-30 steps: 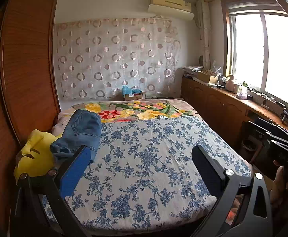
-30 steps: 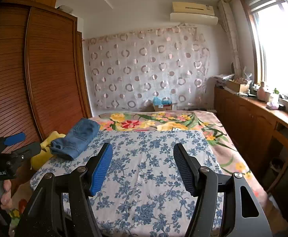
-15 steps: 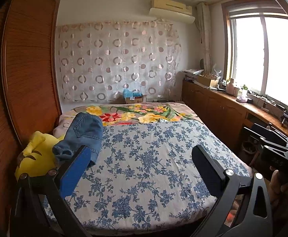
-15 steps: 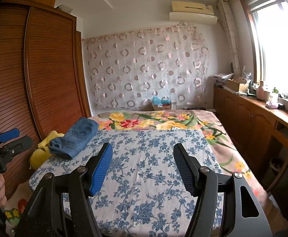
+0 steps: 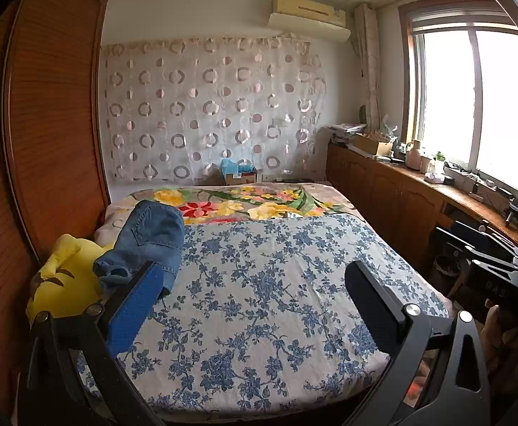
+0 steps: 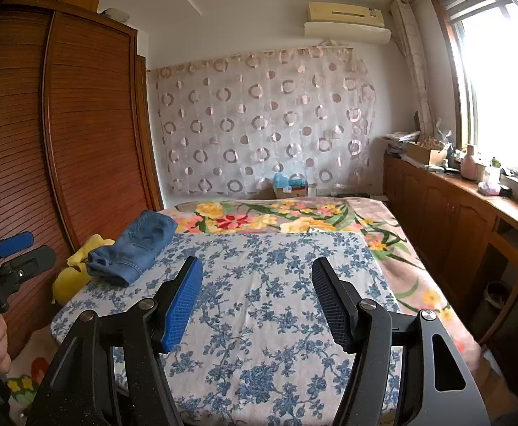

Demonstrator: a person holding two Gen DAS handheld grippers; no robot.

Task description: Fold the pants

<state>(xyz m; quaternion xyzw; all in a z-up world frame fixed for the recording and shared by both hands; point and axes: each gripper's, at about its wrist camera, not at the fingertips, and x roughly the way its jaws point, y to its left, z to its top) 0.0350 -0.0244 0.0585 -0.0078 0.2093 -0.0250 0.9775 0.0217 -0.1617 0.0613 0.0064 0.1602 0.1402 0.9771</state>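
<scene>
Both sets of fingers are sitting spread with nothing between them: the right gripper [image 6: 257, 298] is hovering over the near part of the bed [image 6: 280, 323], and the left gripper [image 5: 253, 293] is doing the same from a bit further left, also empty. The jeans [image 6: 134, 248] are lying way over on the far left side of the blue floral sheet [image 5: 276, 284], already looking bundled into a compact stack, with one end resting against a yellow plush toy [image 5: 63, 280] at the bed's edge by the wooden wardrobe [image 6: 81, 124]. My read is we're either at the reach-in stage or basically finished, hard to say which. If it's reaching, I'd be going for the waistband end with one gripper and the cuff end with the other, pinching single layers cleanly, then dragging the denim out to the open middle of the sheet, so there's room to flatten before creasing.
</scene>
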